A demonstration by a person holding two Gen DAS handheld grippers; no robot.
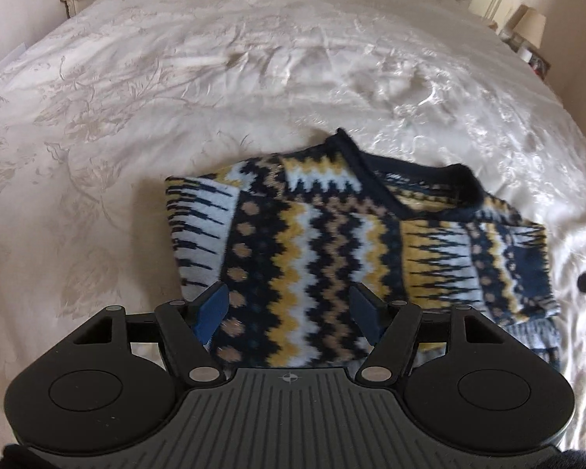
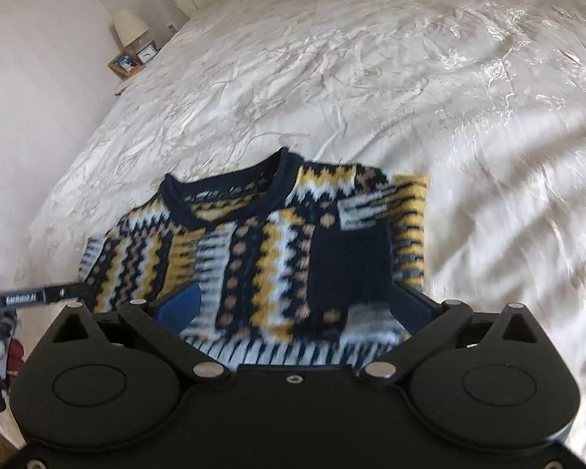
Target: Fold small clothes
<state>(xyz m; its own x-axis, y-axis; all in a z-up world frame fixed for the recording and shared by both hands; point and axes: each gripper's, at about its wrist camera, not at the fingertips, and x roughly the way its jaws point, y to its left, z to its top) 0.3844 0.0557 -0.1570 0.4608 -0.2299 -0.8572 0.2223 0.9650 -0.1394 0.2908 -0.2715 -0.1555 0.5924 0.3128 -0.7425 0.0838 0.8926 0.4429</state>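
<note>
Although the patterned sweater (image 1: 332, 242) lies on the white bedspread (image 1: 175, 97) with both sleeves already folded in across its body, you have the bottom-to-collar fold left, as far as I can judge. Your left gripper (image 1: 291, 310) hovers over the hem with its jaws spread wide, holding nothing. Your right gripper (image 2: 293, 305) is likewise spread and empty above the hem. A lamp (image 2: 130, 27) stands beside the bed.

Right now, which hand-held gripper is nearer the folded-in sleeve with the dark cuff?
Right. The right hand-held gripper hangs open directly over the sleeve on the sweater. The left hand-held gripper, also open, is over the sweater's opposite half.
</note>
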